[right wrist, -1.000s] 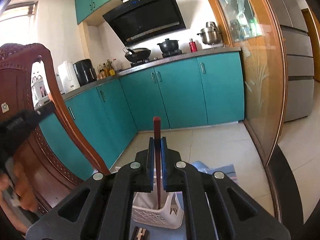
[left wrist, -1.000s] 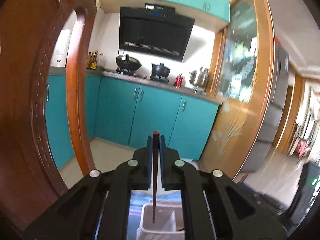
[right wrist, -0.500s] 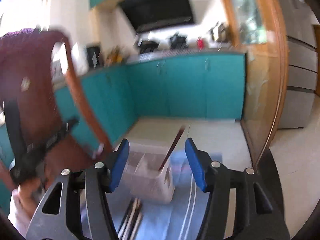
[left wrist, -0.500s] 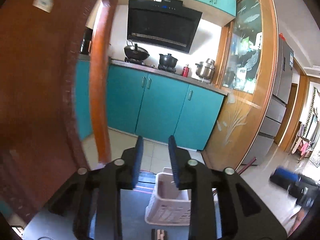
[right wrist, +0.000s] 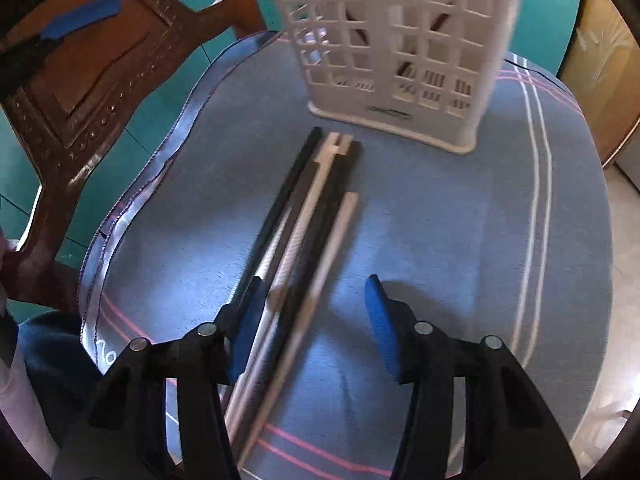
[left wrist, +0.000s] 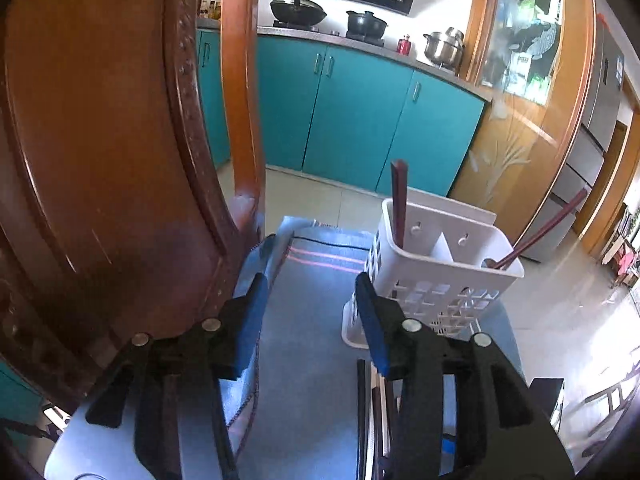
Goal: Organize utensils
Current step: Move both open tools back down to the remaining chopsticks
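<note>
Two dark red chopsticks [left wrist: 399, 196] stood in the white basket [left wrist: 440, 276], one per compartment; a second ago each gripper had clamped one above it. Both drops done. Loose chopsticks [right wrist: 304, 216], dark and pale, lay on the blue cloth [right wrist: 440, 220] just before the basket. Left gripper [left wrist: 312, 312] and right gripper [right wrist: 316, 320] both gaped empty, the right dipped over the pile. Next pick likely.

L wrist cam faces level toward kitchen. R wrist cam tilts down, close. Both share white slotted plastic basket [left wrist: 432, 276] [right wrist: 400, 48] on blue striped cloth [left wrist: 304, 360] [right wrist: 440, 220].
</note>
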A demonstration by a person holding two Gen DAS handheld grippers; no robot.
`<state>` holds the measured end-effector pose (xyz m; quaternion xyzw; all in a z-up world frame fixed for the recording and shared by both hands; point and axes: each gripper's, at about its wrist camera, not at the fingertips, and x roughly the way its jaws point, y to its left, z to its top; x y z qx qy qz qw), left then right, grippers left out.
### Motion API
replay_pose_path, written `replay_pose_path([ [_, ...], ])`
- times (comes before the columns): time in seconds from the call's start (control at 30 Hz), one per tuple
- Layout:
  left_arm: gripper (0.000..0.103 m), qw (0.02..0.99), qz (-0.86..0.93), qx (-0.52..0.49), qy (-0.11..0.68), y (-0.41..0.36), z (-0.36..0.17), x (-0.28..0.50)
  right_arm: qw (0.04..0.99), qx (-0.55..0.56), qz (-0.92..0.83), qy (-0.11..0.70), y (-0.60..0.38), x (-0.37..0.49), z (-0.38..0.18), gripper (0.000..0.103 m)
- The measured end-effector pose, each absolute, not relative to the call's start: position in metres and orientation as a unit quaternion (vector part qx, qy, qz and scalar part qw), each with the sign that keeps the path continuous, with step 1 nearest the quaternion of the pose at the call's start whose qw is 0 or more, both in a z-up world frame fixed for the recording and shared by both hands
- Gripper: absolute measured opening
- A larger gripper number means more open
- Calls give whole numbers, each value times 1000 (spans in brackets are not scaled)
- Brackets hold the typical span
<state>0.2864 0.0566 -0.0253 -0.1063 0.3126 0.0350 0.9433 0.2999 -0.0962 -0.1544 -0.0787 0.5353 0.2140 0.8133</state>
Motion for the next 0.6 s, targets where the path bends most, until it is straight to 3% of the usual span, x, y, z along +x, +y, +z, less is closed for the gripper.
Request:
replay_pose_path([
  [0.07,54,943,31,-103,315,54,-26,286,822,-102,205,522,-86,296,-156,53],
  [0.1,54,943,29,-101,317,53,-27,286,822,-100,207,521,-84,297,-156,49],
  [0.13,54,941,27,-98,322,52,-29,285,819,-92,212,525,-84,296,-156,35],
  [0.33,57,926,19,-89,366,45,-51,290,823,-65,191,531,-112,315,-147,17],
  [0.6,64,904,12,-67,423,35,-80,295,824,-27,143,548,-159,337,-146,26],
])
